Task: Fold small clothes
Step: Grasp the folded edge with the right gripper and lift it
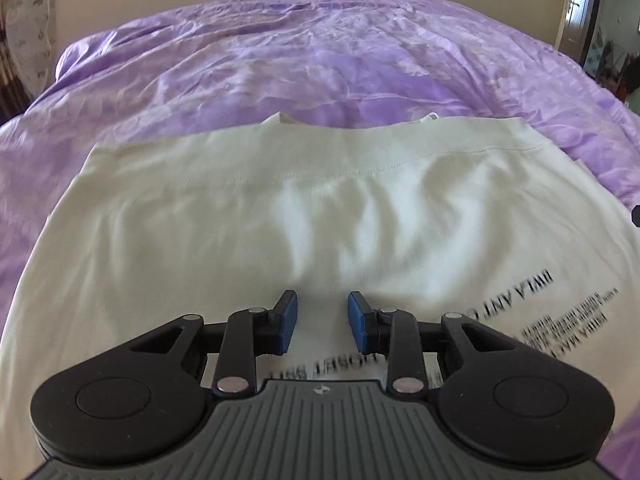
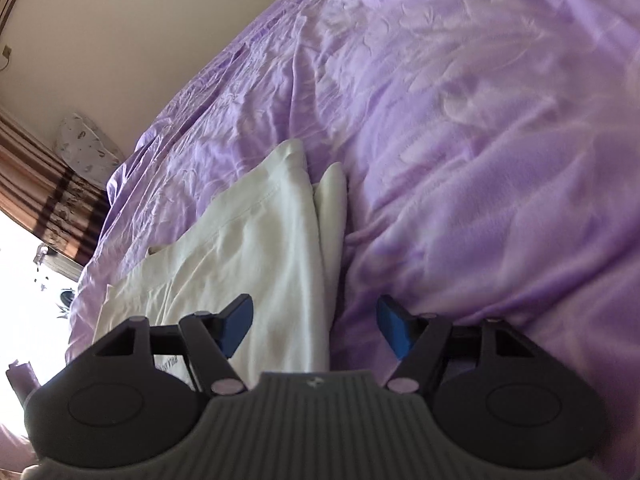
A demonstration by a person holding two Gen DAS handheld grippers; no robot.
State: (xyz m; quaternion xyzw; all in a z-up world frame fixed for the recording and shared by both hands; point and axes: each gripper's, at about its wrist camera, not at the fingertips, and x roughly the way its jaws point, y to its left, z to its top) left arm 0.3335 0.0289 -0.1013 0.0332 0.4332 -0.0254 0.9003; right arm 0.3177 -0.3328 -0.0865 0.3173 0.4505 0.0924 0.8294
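A white T-shirt [image 1: 280, 208] with black printed text lies spread on the purple bedsheet [image 1: 320, 60], its hem folded over toward the far side. My left gripper [image 1: 322, 320] hovers just above the shirt near the print, jaws open and empty. In the right wrist view the same shirt [image 2: 260, 248] shows its right edge, with a folded sleeve beside it. My right gripper [image 2: 316, 326] is open and empty, straddling the shirt's right edge over the purple bedsheet [image 2: 480, 160].
A patterned pillow [image 2: 84, 148] leans against the beige wall at the bed's far left corner. Striped curtains [image 2: 36, 184] and a bright window lie to the left. A door [image 1: 580, 12] stands at the far right.
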